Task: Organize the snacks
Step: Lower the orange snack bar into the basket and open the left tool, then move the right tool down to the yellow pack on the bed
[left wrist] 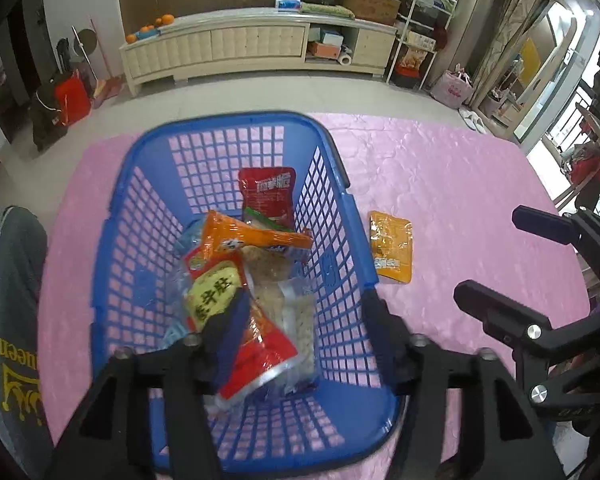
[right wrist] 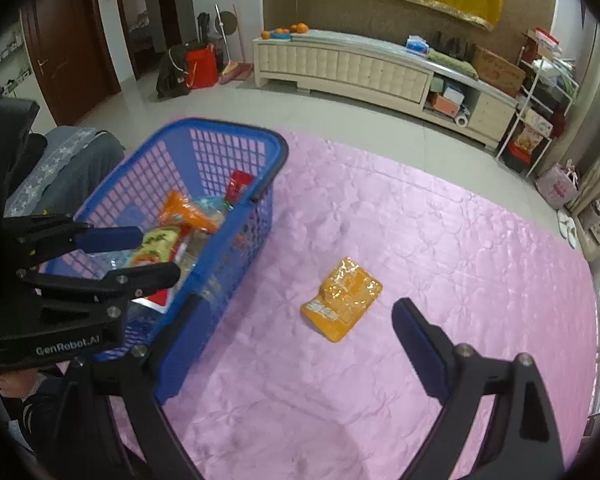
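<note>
A blue plastic basket (left wrist: 236,124) stands on the pink cloth and holds several snack packets, among them a red packet (left wrist: 266,196) and a yellow-labelled one (left wrist: 214,296). My left gripper (left wrist: 300,320) is open over the basket, one finger inside above the packets, the other at the right wall. It also shows in the right wrist view (right wrist: 156,256). An orange snack packet (left wrist: 392,246) lies on the cloth right of the basket (right wrist: 228,128). My right gripper (right wrist: 296,312) is open and empty, close above the cloth in front of the orange packet (right wrist: 342,298).
The pink cloth (right wrist: 420,240) covers the table. A grey garment (left wrist: 8,300) lies at the left. A cream cabinet (left wrist: 256,48), a shelf rack (right wrist: 540,112) and bags stand on the floor beyond the table.
</note>
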### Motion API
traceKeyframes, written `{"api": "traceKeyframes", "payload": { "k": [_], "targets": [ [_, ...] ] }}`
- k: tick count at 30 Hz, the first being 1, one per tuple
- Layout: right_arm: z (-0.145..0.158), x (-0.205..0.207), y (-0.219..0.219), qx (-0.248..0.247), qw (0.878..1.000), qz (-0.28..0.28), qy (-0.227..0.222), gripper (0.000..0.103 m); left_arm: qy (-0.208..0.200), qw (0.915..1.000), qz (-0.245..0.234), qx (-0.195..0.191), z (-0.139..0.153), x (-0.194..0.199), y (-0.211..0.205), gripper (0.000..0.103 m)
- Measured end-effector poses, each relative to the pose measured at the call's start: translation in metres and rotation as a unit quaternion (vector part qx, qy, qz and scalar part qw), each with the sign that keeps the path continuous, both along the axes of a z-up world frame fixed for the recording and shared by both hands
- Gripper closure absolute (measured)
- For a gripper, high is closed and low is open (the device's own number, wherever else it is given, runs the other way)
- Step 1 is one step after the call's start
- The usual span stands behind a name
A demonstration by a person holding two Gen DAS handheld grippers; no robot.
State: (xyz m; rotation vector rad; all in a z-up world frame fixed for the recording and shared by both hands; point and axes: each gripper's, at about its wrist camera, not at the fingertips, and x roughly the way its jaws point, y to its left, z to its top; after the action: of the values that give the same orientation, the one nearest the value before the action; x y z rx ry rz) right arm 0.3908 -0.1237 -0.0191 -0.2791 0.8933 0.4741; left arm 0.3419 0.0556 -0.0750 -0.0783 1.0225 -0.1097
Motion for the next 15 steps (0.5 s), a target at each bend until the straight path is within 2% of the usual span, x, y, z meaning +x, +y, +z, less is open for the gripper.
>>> {"api": "traceKeyframes", "payload": {
  "k": [4,7,10,15],
  "targets": [
    [0.018,-0.015,-0.003,0.007,1.0,0.001,-0.017,0.009,-0.016,0.9998,-0.001,0.011,0.018,-0.015,0.002,0.036],
    [0.026,-0.019,-0.006,0.018,1.0,-0.003,-0.012,0.009,-0.026,0.9995,-0.003,0.021,0.03,-0.021,0.003,0.033],
    [0.03,-0.016,-0.012,0.031,0.999,-0.015,0.003,0.009,-0.017,0.9997,-0.004,0.017,0.034,-0.022,0.005,0.025],
    [0.019,0.003,-0.019,0.042,0.996,-0.046,0.056,0.009,-0.009,0.9997,0.003,0.023,0.032,-0.01,0.01,0.025]
  ]
}}
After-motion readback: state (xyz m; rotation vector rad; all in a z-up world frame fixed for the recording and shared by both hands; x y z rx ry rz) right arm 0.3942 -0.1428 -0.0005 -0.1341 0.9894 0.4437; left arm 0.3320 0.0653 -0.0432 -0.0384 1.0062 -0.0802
